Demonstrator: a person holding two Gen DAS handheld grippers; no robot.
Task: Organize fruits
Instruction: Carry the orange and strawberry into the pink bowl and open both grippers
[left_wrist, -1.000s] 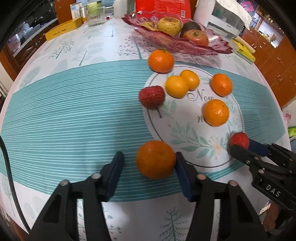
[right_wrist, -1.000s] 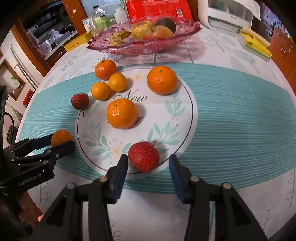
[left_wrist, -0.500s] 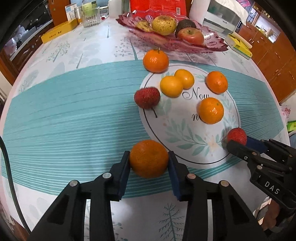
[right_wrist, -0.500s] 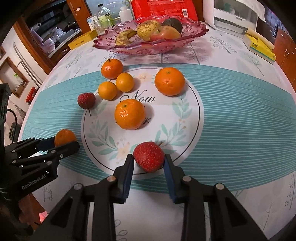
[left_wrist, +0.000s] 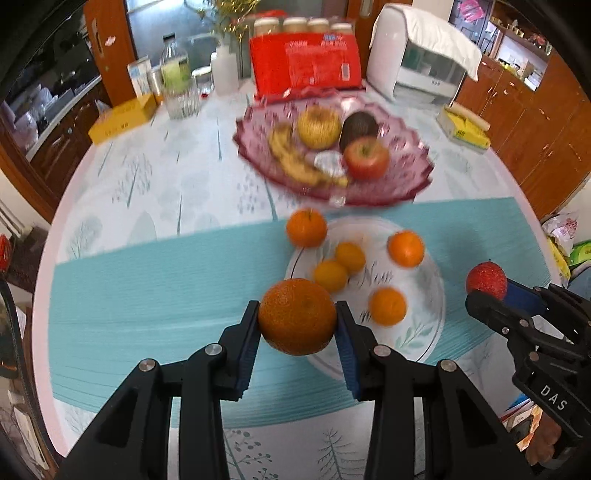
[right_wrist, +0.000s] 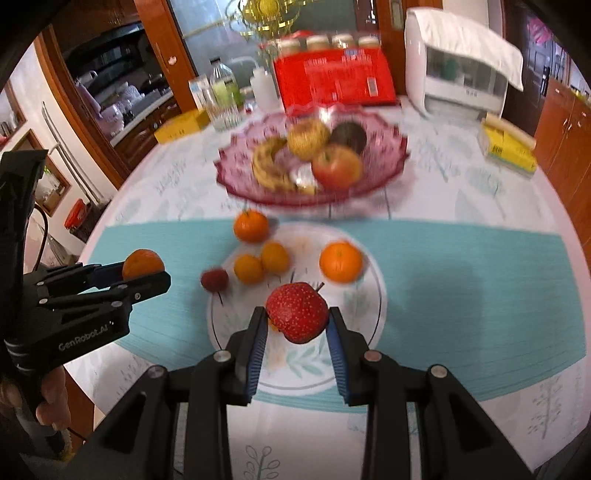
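My left gripper (left_wrist: 297, 326) is shut on a large orange (left_wrist: 297, 317) and holds it above the teal table runner; it also shows in the right wrist view (right_wrist: 142, 273). My right gripper (right_wrist: 297, 325) is shut on a red strawberry (right_wrist: 297, 312), lifted above the white round print; it also shows in the left wrist view (left_wrist: 485, 286). Several small oranges (right_wrist: 340, 261) and a second strawberry (right_wrist: 214, 279) lie on the table. A pink glass fruit bowl (right_wrist: 388, 177) behind them holds a banana, an apple and other fruit.
At the back stand a red package (left_wrist: 304, 66), a white appliance (left_wrist: 417, 66), a glass and bottles (left_wrist: 177, 85). Yellow boxes lie at the left (left_wrist: 122, 116) and right (left_wrist: 463, 129). The round table's edge curves close on both sides.
Both grippers closed on their fruit and lifted it off the table: the left with the large orange, the right with the strawberry. Both views now look higher, toward the bowl.
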